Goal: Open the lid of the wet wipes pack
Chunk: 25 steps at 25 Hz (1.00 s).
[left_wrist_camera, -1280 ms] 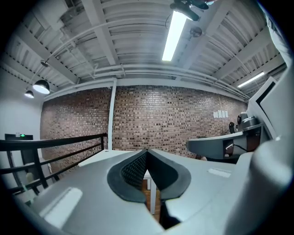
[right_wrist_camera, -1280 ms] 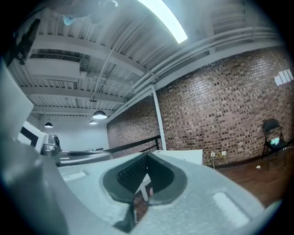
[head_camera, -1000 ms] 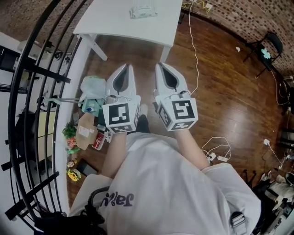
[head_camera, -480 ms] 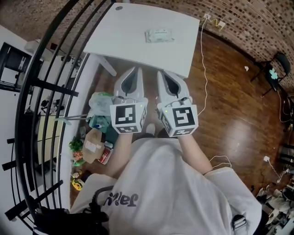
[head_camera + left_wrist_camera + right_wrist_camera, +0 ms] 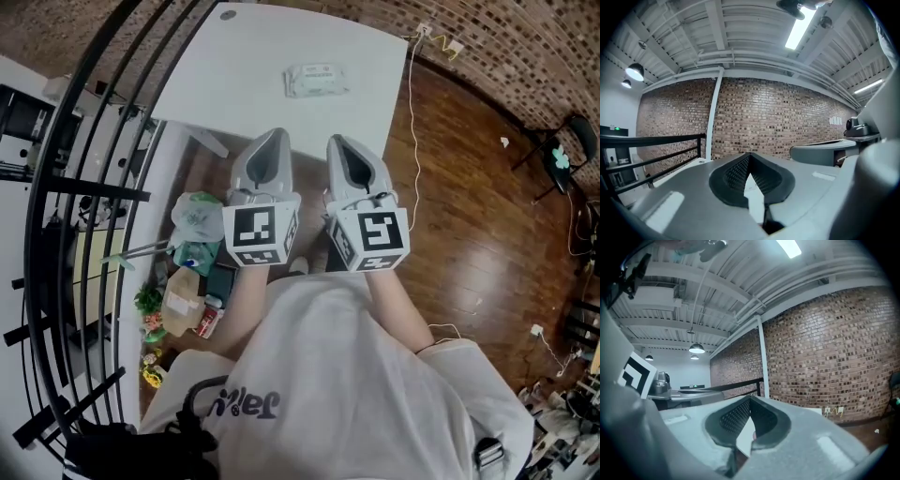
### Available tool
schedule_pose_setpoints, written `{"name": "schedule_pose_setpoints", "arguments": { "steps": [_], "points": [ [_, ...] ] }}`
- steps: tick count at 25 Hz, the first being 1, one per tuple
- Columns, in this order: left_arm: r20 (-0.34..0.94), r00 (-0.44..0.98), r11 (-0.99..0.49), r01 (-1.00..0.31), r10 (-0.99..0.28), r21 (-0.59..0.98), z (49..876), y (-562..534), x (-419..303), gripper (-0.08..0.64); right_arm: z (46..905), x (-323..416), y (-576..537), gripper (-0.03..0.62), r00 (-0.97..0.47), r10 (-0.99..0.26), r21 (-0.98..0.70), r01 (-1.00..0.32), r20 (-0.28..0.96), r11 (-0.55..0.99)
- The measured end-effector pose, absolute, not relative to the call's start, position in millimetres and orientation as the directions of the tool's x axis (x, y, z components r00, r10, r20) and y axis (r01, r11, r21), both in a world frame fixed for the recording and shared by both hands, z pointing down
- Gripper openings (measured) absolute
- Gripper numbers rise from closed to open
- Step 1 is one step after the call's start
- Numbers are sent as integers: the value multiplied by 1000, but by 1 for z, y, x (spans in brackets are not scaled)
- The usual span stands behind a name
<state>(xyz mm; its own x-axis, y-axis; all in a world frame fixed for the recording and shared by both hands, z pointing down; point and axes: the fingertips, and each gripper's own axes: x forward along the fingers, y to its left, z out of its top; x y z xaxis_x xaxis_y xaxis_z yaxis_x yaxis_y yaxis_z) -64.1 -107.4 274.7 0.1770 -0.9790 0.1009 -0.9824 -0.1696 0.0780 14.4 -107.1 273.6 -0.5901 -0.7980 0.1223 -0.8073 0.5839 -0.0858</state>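
Two claws closed on nothing: your left gripper (image 5: 274, 137), right gripper (image 5: 339, 142) side by side at table (image 5: 225, 84) edge. Wet wipes pack (image 5: 315, 80) flat at 12 o'clock, apart. Approach step. Lid flap probably on top; next, locate it, pin pack.

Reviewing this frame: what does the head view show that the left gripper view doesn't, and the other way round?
Head view only: the wet wipes pack lying untouched on the white table, beyond both grippers' tips. It also shows floor clutter by the table leg and the person's white shirt.

Left gripper view only: the ceiling strip light, a pendant lamp, and a close look at its jaws, closed on nothing.

Both: the left gripper, right gripper, black railing and brick wall.
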Motion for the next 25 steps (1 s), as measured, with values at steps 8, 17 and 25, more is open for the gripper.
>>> {"name": "schedule_pose_setpoints", "arguments": {
  "steps": [8, 17, 25],
  "points": [
    [90, 95, -89, -993, -991, 72, 268, -207, -38, 15, 253, 27, -206, -12, -686, -724, -89, -727, 75, 680],
    [130, 13, -7, -999, -991, 48, 277, -283, -9, 15, 261, 72, -300, -12, -693, -716, 124, -706, 84, 697],
    [231, -88, 103, -993, -969, 52, 320, -317, -30, 15, 324, 65, -341, -12, -740, -639, -20, -657, 210, 754]
  ]
}}
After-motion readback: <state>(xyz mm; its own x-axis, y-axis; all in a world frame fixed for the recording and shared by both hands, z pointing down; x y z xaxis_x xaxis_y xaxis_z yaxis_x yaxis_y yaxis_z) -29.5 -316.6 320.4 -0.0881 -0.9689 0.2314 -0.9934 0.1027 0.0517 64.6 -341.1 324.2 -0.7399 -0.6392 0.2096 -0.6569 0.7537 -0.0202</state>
